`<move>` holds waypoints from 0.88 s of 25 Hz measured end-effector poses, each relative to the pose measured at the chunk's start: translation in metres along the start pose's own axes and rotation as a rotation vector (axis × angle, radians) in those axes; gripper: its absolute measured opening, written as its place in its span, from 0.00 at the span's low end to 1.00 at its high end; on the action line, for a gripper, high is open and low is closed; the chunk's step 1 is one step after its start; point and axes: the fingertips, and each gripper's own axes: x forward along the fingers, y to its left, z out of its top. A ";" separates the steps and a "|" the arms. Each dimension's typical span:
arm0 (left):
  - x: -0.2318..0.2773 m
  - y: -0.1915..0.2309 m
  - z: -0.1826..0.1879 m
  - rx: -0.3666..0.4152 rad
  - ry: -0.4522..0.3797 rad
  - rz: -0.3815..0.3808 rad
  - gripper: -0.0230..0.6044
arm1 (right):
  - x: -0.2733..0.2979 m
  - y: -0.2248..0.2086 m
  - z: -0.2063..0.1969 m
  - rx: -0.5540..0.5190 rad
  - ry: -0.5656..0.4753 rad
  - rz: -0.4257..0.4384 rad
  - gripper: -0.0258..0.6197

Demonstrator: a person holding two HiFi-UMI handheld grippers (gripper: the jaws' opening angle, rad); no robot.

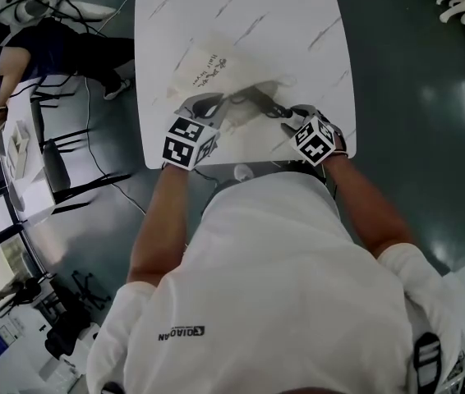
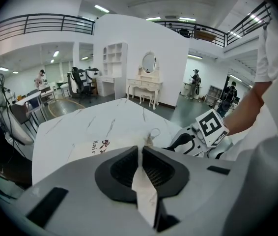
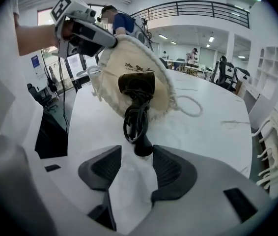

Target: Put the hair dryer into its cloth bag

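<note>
White veined-marble surface (image 1: 298, 23) carries one cream, fray-edged cloth bag (image 3: 109, 77) partly around one black hair dryer (image 3: 136, 85); left gripper (image 2: 140, 151) fingers pinch the bag's cloth, right gripper (image 3: 135, 154) fingers stand apart.

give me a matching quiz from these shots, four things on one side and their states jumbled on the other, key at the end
Column 1
1. left gripper
2. right gripper
3. hair dryer
4. cloth bag

Column 2
A. partly inside the bag, handle end sticking out
B. jaws apart, gripping nothing
C. cream, mouth held open
D. shut on the bag's edge

Pairs: 1-D, 2-B, 3-A, 4-C
</note>
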 end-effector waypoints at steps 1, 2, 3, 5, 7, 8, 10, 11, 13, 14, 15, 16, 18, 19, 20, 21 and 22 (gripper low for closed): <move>0.000 0.000 0.000 -0.001 -0.001 0.002 0.12 | 0.002 0.000 0.000 -0.030 0.009 -0.015 0.38; -0.001 0.001 0.001 -0.002 -0.003 0.005 0.12 | 0.004 -0.001 0.001 -0.061 0.018 -0.032 0.37; -0.002 0.001 0.002 -0.003 -0.005 0.006 0.12 | 0.005 -0.002 0.002 -0.086 0.024 -0.048 0.34; -0.002 0.000 0.003 -0.005 -0.009 0.009 0.12 | 0.006 -0.006 0.005 -0.107 0.029 -0.068 0.28; -0.002 0.000 0.004 -0.010 -0.012 0.013 0.12 | 0.005 -0.008 0.009 -0.099 0.018 -0.069 0.28; -0.001 -0.001 0.004 -0.016 -0.016 0.015 0.12 | 0.004 -0.009 0.012 -0.086 0.005 -0.067 0.28; -0.002 0.000 0.005 -0.036 -0.031 0.018 0.12 | 0.001 -0.008 0.020 -0.045 -0.028 -0.057 0.28; -0.003 0.000 0.006 -0.046 -0.038 0.017 0.12 | 0.000 -0.008 0.026 -0.022 -0.045 -0.049 0.28; -0.005 0.000 0.008 -0.059 -0.047 0.015 0.12 | 0.001 -0.007 0.039 0.018 -0.071 -0.029 0.27; -0.006 -0.001 0.008 -0.060 -0.046 0.014 0.12 | 0.003 -0.006 0.045 0.032 -0.081 -0.019 0.27; -0.006 -0.002 0.008 -0.058 -0.045 0.013 0.12 | 0.005 -0.006 0.052 0.040 -0.090 -0.011 0.27; -0.006 -0.004 0.008 -0.056 -0.044 0.012 0.12 | 0.008 -0.006 0.059 0.044 -0.098 -0.005 0.27; -0.005 -0.007 0.009 -0.053 -0.044 0.010 0.12 | 0.016 -0.007 0.072 0.043 -0.109 0.004 0.27; -0.004 -0.007 0.009 -0.052 -0.044 0.010 0.12 | 0.021 -0.008 0.078 0.039 -0.111 0.006 0.27; -0.002 -0.008 0.009 -0.051 -0.043 0.009 0.12 | 0.026 -0.009 0.083 0.035 -0.111 0.008 0.27; -0.001 -0.008 0.009 -0.050 -0.043 0.008 0.12 | 0.031 -0.009 0.088 0.030 -0.111 0.010 0.27; 0.000 -0.008 0.010 -0.050 -0.044 0.008 0.12 | 0.034 -0.010 0.092 0.027 -0.110 0.011 0.27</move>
